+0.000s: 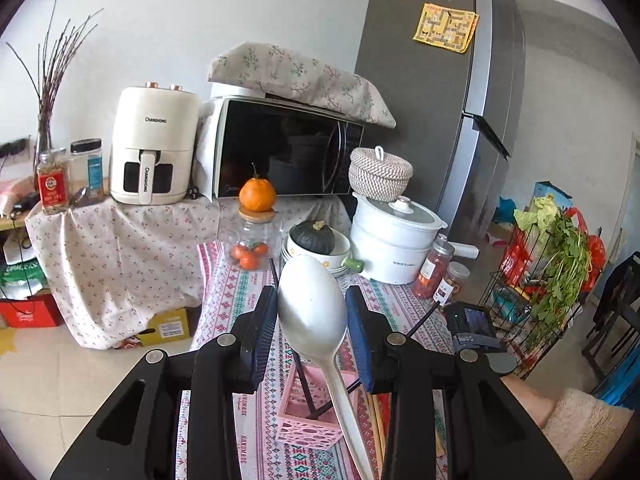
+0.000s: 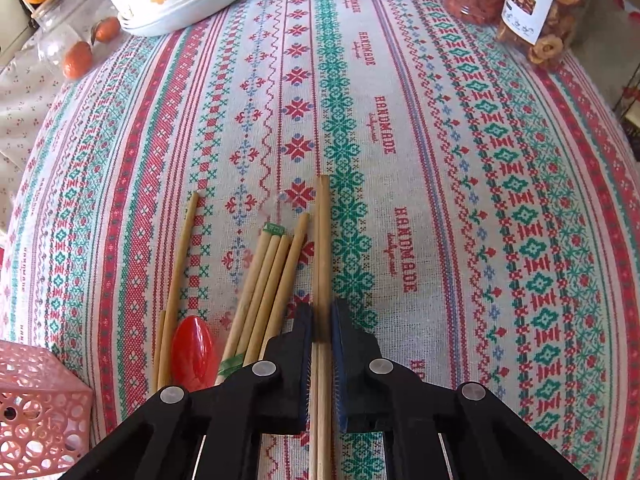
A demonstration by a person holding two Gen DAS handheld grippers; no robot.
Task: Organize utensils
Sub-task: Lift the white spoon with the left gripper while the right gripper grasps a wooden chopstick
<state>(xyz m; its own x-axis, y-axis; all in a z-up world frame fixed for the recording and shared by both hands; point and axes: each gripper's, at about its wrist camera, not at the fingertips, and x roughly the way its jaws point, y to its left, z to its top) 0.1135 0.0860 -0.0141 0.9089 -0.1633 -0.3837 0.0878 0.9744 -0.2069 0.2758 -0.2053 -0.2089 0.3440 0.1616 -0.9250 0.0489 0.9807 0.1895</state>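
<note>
Left hand-held gripper (image 1: 312,312) pinches a white plastic spoon (image 1: 314,312) by its bowl above the pink perforated basket (image 1: 308,420); light, slick, likely to pivot. Right hand-held gripper (image 2: 321,320) is closed on a stiff wooden chopstick pair (image 2: 322,248) mid-shaft, low over the worktop (image 2: 440,160).

The pink basket (image 2: 36,408) is sitting on the tablecloth (image 2: 420,128). Just right of the basket a red spoon (image 2: 194,354) is lying among loose chopsticks (image 2: 266,280). Farther right of the basket, a chopstick pair (image 2: 323,264) is lying between the right gripper (image 2: 321,322) fingers. Behind the basket, bowls (image 2: 180,4) and jars (image 2: 536,8) are standing.
</note>
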